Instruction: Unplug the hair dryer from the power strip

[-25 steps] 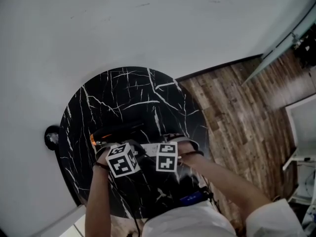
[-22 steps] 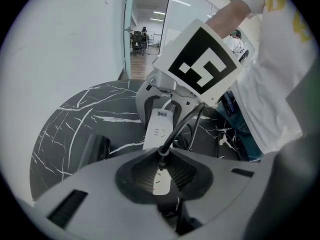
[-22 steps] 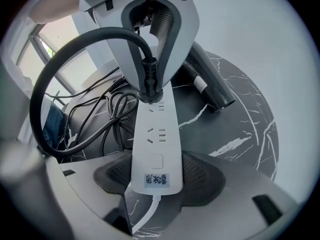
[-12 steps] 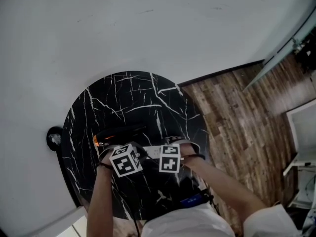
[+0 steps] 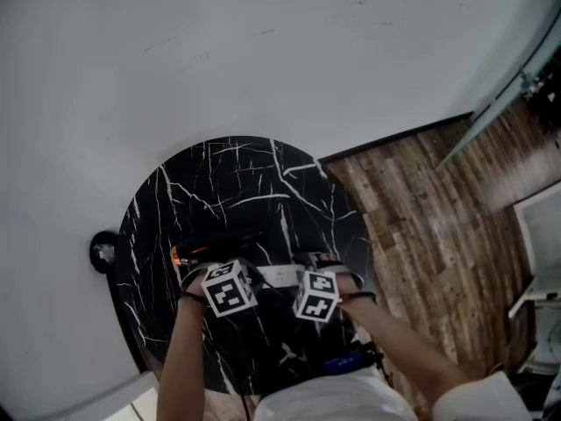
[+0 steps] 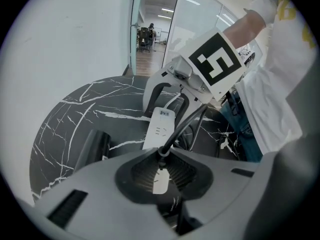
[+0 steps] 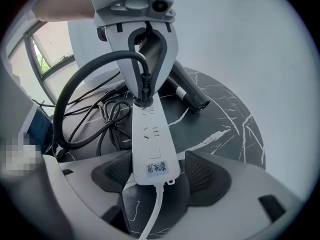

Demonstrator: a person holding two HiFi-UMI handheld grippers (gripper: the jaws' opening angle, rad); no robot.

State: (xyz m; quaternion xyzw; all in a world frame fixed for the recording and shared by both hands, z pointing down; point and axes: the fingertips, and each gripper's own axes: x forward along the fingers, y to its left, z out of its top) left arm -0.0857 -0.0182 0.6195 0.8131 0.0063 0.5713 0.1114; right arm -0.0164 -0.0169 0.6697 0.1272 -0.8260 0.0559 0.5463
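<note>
Hair dryer (image 7: 189, 93) lies on the black marble bench (image 5: 237, 174) beside the white power strip (image 7: 152, 144); its plug (image 7: 143, 95) sits in the strip's far end, clamped by the left hand-held gripper (image 6: 161, 170); the right hand-held gripper (image 7: 155, 181) straddles the near end, its jaws just widened and not pinching.

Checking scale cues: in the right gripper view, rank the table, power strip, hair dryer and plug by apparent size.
1. table
2. power strip, which looks bigger because it is nearest the camera
3. hair dryer, only partly in view, so its rank is unsure
4. plug
</note>
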